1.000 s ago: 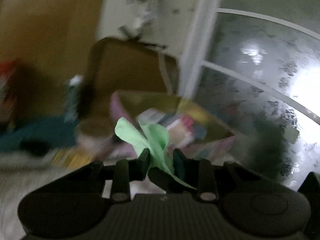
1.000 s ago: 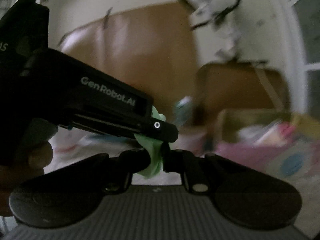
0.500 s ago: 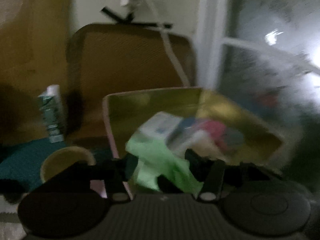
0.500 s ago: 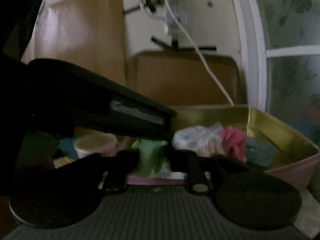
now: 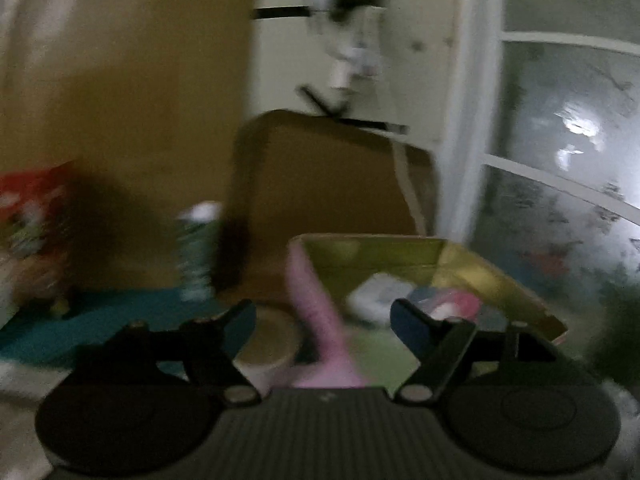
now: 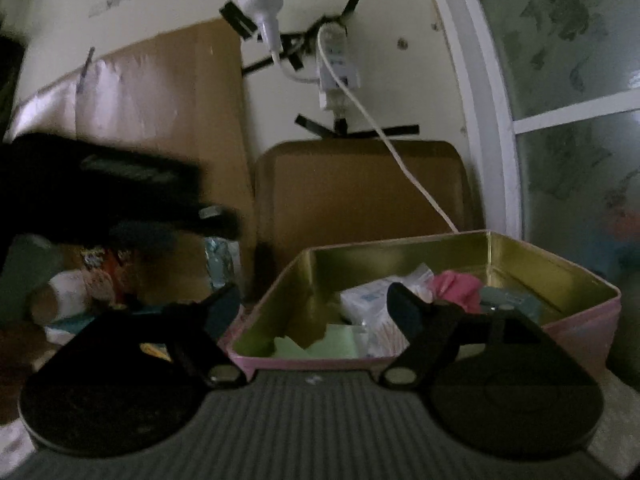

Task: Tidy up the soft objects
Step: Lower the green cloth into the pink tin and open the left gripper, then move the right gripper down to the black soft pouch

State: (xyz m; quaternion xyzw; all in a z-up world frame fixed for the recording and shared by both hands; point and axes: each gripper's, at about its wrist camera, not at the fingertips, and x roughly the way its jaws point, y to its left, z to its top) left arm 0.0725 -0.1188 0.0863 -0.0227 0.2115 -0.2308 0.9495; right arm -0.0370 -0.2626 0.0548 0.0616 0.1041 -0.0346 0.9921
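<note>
A pink tin box [image 6: 576, 322] with a gold inside stands in front of both grippers; it also shows in the left wrist view [image 5: 316, 320]. A light green cloth [image 6: 332, 342] lies inside at the near left corner, seen blurred in the left wrist view [image 5: 380, 350]. Beside it lie a white packet [image 6: 372, 308], a pink soft item [image 6: 460, 284] and a teal item [image 6: 512, 302]. My left gripper [image 5: 323, 316] is open and empty over the box's near left wall. My right gripper [image 6: 314, 306] is open and empty just before the box. The left gripper body [image 6: 100, 188] shows dark at left.
Brown cardboard [image 6: 360, 196] leans on the wall behind the box, under a taped white plug and cable [image 6: 332, 72]. A paper cup [image 5: 268, 344], a green-white carton [image 5: 196, 256] and a red packet [image 5: 28, 204] stand at left on teal cloth. A frosted glass door [image 6: 576, 128] is at right.
Both grippers held the green cloth together, carried it over the tin box and opened. The cloth now lies in the box and both grippers are empty.
</note>
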